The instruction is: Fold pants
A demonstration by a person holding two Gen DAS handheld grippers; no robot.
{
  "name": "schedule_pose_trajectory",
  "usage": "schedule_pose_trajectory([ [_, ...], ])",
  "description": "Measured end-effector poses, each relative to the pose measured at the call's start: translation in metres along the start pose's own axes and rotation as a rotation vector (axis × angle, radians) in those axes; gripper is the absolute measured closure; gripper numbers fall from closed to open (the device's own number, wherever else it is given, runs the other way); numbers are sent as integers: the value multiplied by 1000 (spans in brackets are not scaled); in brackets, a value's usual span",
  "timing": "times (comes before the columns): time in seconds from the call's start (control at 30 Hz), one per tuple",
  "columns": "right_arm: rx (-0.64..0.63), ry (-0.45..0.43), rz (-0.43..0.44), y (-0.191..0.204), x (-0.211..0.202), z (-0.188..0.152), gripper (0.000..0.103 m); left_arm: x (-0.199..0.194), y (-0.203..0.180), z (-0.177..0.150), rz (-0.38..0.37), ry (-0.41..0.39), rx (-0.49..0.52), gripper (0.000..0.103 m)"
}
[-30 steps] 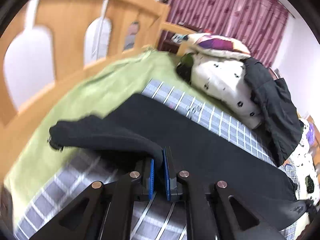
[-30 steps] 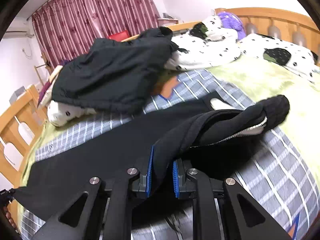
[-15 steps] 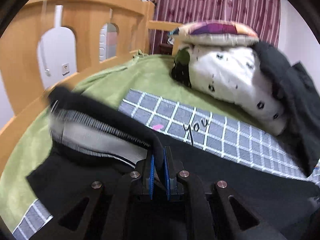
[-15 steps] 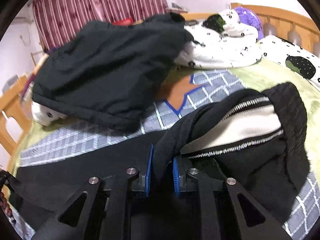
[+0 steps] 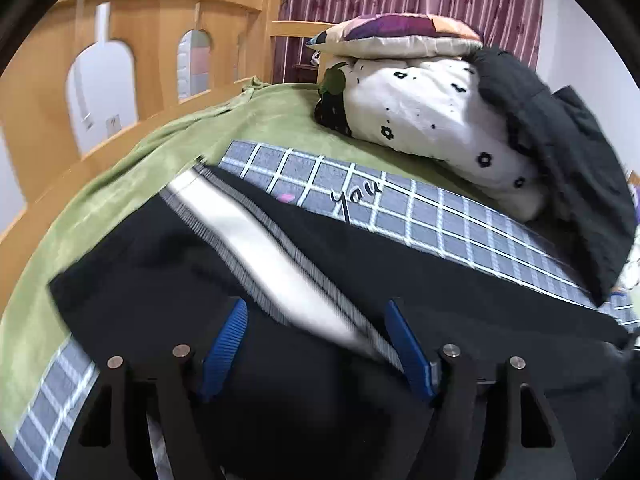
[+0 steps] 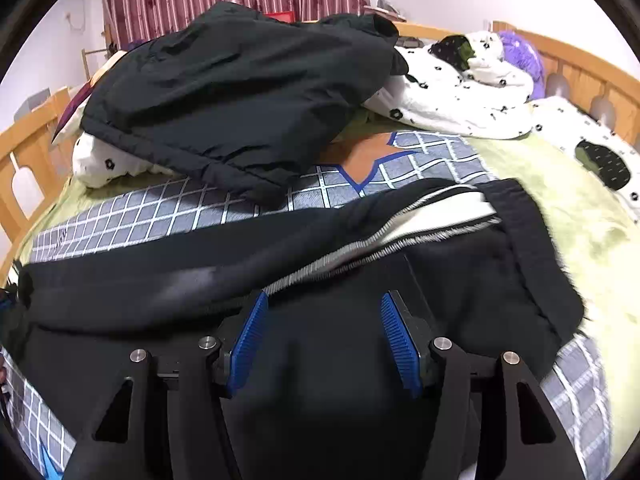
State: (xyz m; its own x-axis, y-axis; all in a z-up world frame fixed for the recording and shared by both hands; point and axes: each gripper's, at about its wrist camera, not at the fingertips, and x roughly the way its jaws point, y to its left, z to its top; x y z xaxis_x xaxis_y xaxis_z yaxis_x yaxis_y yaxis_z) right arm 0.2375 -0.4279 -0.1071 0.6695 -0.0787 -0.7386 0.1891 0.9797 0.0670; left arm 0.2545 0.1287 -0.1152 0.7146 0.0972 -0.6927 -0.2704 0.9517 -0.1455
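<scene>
The black pants (image 5: 400, 272) lie across the grey checked blanket (image 5: 440, 216) on the bed, folded lengthwise with a white striped band (image 5: 248, 236) showing along the fold. My left gripper (image 5: 316, 340) is open just above the pants, its blue pads (image 5: 228, 340) apart and holding nothing. In the right wrist view the pants (image 6: 480, 280) lie with the white band (image 6: 440, 212) running to the right. My right gripper (image 6: 320, 336) is open above the black cloth, empty.
A black jacket (image 6: 240, 92) lies over white patterned bedding (image 6: 452, 96) at the back. A cushion (image 5: 400, 36) tops the pile. A wooden bed rail (image 5: 120, 60) stands at the left, a headboard (image 6: 580, 68) at the right. Green sheet (image 6: 580, 208) surrounds the blanket.
Both grippers were shut on the pants' edge and carried it over the other half. Now both have opened and let go, and the pants lie folded on the blanket.
</scene>
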Motion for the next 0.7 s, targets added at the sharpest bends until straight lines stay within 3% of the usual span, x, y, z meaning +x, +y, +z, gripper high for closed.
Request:
schedule_pose_trajectory([
  [0.1,-31,4,6,11,-24,-11,43,-22,6,-18,-36,37,-25,32],
  [0.23,-19,7,13,9,-47,-39,34,-41,18,-48,-29,64,-22,32],
  [0.4,100,106,54,-25,-48,-83,34,-43,54,-88,-75,144,-116,32],
  [0.57,259,85,83,-66,-46,-100,33,-35,84,-98,-105,143,-194,32],
  [0.7,343,136,82,-86,-23,-102,33,-23,95,-88,-111,133,-241,32],
])
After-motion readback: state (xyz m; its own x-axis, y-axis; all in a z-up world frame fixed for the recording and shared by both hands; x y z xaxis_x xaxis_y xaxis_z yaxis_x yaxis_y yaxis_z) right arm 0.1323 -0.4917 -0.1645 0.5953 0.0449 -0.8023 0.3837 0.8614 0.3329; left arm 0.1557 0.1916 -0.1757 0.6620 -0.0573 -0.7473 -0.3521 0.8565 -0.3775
